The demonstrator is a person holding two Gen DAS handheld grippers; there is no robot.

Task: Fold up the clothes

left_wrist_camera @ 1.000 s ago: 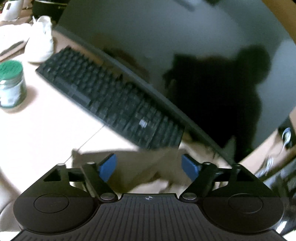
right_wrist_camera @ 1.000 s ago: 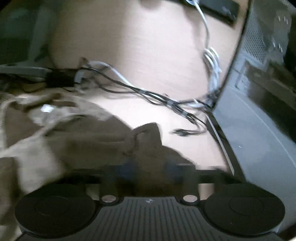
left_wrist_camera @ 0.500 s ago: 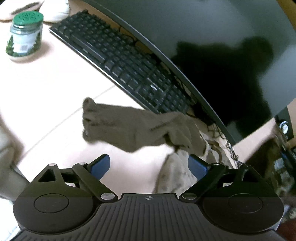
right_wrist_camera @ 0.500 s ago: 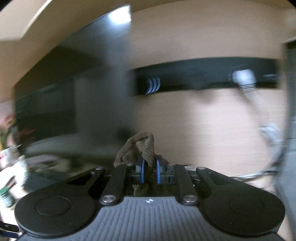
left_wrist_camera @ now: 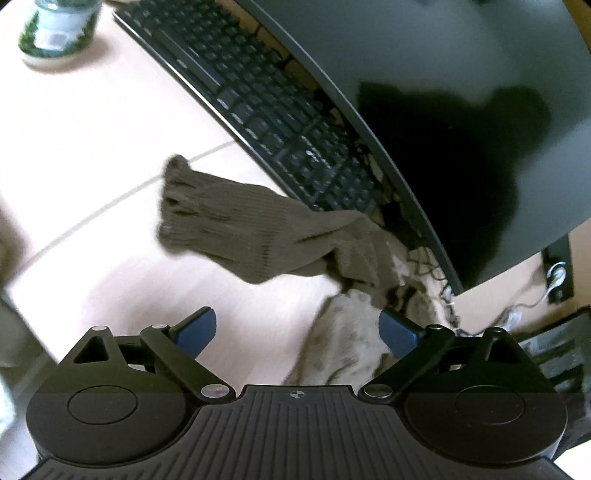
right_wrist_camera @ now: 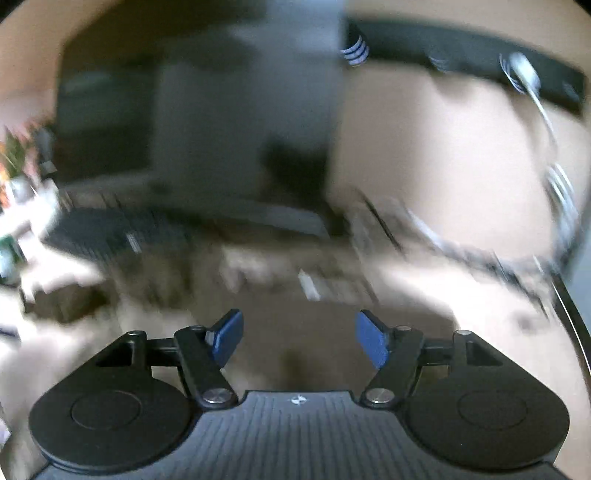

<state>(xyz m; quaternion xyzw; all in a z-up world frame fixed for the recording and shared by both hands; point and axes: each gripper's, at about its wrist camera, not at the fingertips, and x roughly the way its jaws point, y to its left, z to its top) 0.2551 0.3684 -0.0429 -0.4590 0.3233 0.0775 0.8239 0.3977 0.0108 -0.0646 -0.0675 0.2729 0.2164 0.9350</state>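
An olive-brown ribbed knit garment (left_wrist_camera: 258, 229) lies on the pale pinkish desk (left_wrist_camera: 92, 147); the keyboard (left_wrist_camera: 258, 96) is black, the jar (left_wrist_camera: 55, 33) white with green print, the left tongs (left_wrist_camera: 297, 328) blue-padded

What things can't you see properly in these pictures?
- Right wrist view: everything past the right gripper is smeared by motion blur; its jaws are opening, nothing between them.
- Left wrist view: the jar is cut off by the top edge.
- Left wrist view: the brown garment runs behind the left gripper, whose jaws are opening.
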